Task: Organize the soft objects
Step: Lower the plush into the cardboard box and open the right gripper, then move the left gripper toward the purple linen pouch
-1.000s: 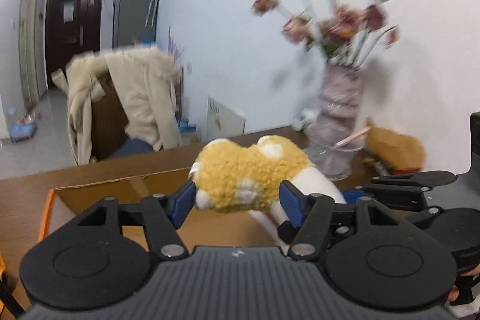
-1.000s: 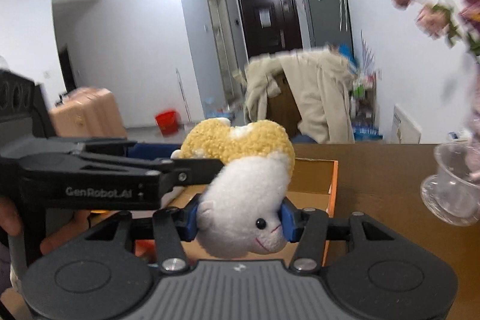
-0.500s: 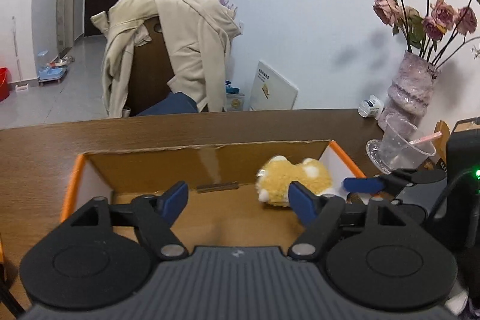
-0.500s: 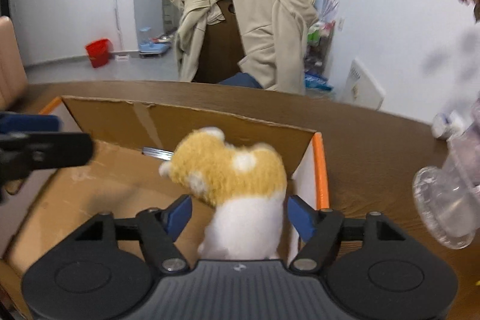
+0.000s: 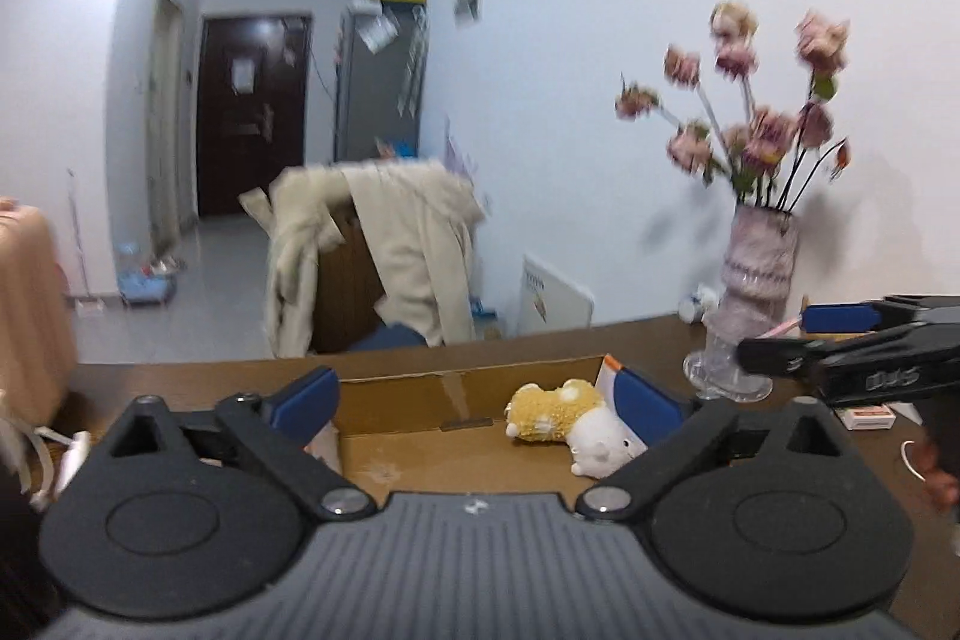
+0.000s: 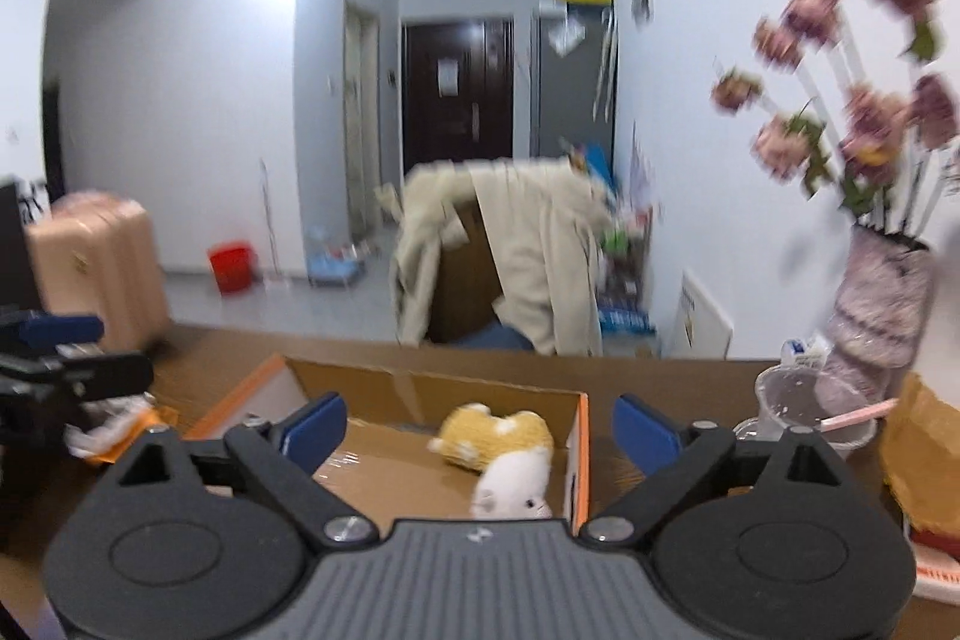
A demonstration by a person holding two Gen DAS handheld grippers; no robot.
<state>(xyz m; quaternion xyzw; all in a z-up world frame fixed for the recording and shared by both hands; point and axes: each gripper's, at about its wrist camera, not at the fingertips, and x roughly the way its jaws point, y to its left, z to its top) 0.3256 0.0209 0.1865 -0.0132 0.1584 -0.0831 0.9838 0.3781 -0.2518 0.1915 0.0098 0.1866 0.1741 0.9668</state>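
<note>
A yellow and white plush toy (image 5: pixel 570 424) lies on its side in the right end of an open cardboard box (image 5: pixel 420 454) on the brown table. It also shows in the right wrist view (image 6: pixel 504 451) in the box (image 6: pixel 420 394). My left gripper (image 5: pixel 477 403) is open and empty, raised above and in front of the box. My right gripper (image 6: pixel 480 427) is open and empty, raised above the box's near right corner. It also shows at the right edge of the left wrist view (image 5: pixel 840 340).
A vase of pink flowers (image 5: pixel 759 268) and a clear plastic cup (image 6: pixel 801 403) stand on the table to the right of the box. A chair draped with a beige coat (image 5: pixel 384 256) stands behind the table. Orange packaging (image 6: pixel 120 430) lies left of the box.
Both grippers held the plush toy a second ago. They carried it to the box, opened and let it go. Both have since pulled back and up, and the toy lies in the box.
</note>
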